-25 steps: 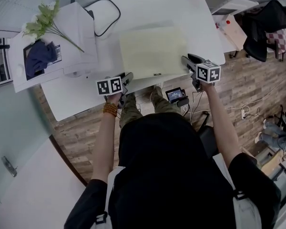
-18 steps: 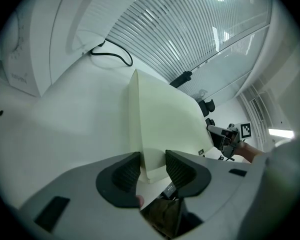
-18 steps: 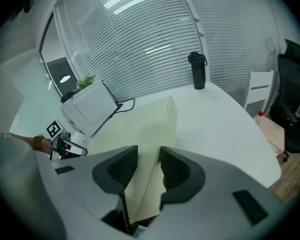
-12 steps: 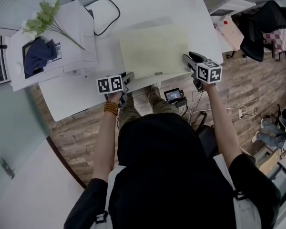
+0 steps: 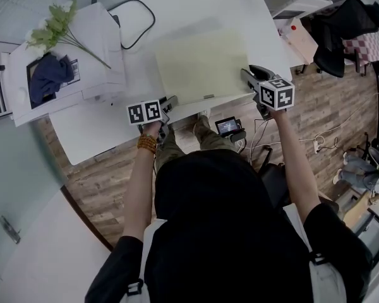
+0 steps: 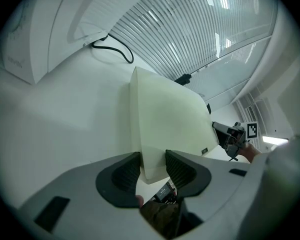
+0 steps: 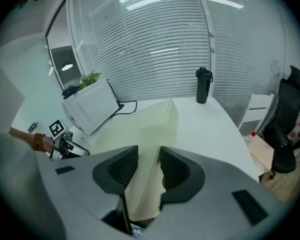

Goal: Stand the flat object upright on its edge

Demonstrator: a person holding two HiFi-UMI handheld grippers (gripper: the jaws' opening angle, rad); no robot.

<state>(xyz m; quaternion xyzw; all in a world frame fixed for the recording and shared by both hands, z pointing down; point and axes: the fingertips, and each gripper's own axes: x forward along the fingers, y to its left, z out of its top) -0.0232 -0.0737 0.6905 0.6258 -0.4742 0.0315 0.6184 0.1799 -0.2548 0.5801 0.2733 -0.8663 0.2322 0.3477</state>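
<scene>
The counter [image 5: 101, 131] bears the board's [image 5: 202, 65] far edge, and its near edge is tilted up. The left gripper [image 6: 152, 166] has its jaws clamped on the near-left corner and the right gripper [image 7: 149, 166] on the near-right, probably to pivot the board upright.

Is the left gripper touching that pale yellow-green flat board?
Touching. The left gripper view shows the pale yellow-green flat board clamped by its corner between the two pads of the left gripper, with no gap on either side.

Bright, even overhead light; strip lights glare off the blinds [image 7: 140, 39]. White tabletop [image 5: 202, 11] nearly washes out, shadows soft. Gripper views fisheye, dark corners, near jaws soft.
</scene>
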